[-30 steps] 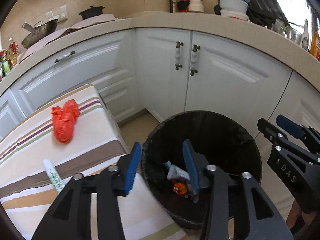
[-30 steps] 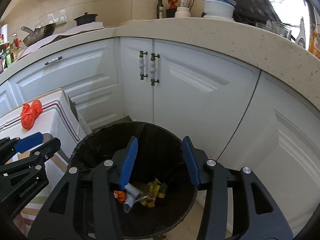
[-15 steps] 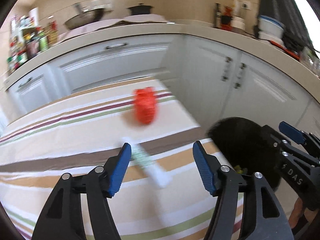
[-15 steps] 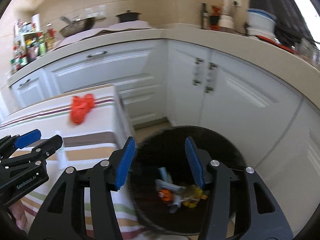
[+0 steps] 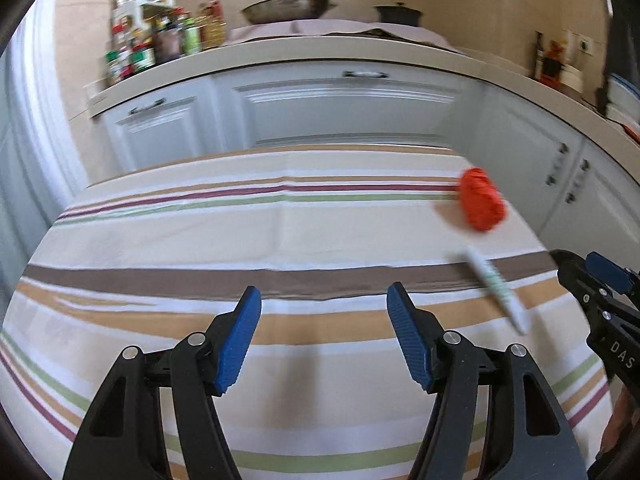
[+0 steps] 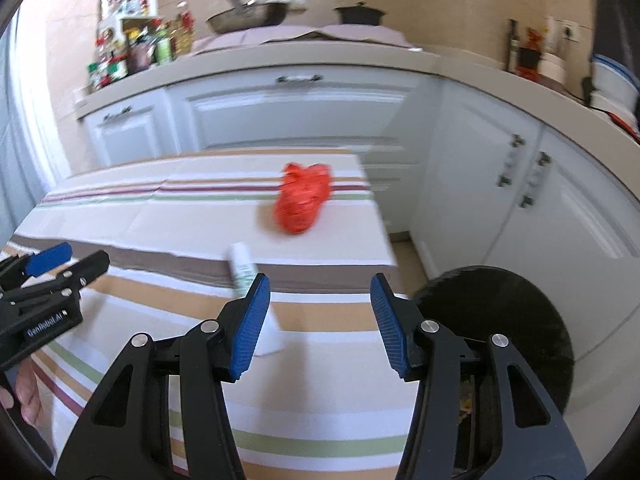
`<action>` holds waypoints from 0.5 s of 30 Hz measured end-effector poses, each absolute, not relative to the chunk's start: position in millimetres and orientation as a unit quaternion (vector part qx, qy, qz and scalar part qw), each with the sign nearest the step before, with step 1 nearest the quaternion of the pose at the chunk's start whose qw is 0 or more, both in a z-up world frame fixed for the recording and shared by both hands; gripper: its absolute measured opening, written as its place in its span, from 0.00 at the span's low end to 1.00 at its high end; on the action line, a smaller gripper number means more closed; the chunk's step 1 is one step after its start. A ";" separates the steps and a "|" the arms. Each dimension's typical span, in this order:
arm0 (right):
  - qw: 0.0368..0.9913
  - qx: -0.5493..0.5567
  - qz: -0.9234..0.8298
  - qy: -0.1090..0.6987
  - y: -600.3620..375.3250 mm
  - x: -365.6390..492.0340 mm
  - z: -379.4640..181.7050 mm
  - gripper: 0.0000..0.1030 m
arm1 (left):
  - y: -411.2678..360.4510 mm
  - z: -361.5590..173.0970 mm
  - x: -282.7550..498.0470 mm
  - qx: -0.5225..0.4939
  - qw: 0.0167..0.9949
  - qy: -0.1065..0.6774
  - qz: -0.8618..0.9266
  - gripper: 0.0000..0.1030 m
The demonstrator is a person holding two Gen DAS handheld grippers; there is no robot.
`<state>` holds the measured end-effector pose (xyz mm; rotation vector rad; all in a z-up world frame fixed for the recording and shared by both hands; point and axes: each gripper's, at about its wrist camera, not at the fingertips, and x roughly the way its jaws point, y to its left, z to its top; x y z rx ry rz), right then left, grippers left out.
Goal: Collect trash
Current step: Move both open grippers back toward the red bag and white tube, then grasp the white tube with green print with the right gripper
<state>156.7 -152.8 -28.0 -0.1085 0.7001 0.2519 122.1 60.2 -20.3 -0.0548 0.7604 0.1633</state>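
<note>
Two pieces of trash lie on the striped tablecloth (image 5: 280, 232): a crumpled red plastic bag (image 6: 303, 199) near the cloth's far right edge, and a slim white tube with green print (image 5: 496, 286) a little nearer the cameras, apart from the bag. The tube is blurred in both views, and the print cannot be read. The cloth is cream with bands of brown, tan, maroon and green, and it shows fold creases. It covers a low table that stands in front of white panelled cabinets (image 5: 344, 108). Above them runs a pale speckled counter (image 6: 304, 60) carrying one wok, one dark lidded pot and a cluster of bottles too blurred to count. On the floor to the right of the table stands one round black bin (image 6: 520, 320), with some bits just visible inside.

The left hand-held gripper (image 5: 323, 334) hangs over bare cloth, its blue ribbed pads (image 5: 236, 340) wide apart after just spreading, with nothing between them. The right hand-held gripper (image 6: 319, 322) is over the table's right edge, moderately wide after opening slightly, and empty.
</note>
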 end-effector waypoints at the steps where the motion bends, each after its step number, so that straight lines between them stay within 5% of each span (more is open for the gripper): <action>1: 0.927 -0.058 0.128 0.347 -146.4 158.4 -30.1 0.49 | 67.8 -21.3 120.5 -0.030 0.924 0.371 0.086 0.62; 15: 0.888 -0.092 0.137 0.430 -103.4 184.6 -66.0 0.49 | 133.1 -33.2 113.5 -0.065 0.913 0.381 0.132 0.62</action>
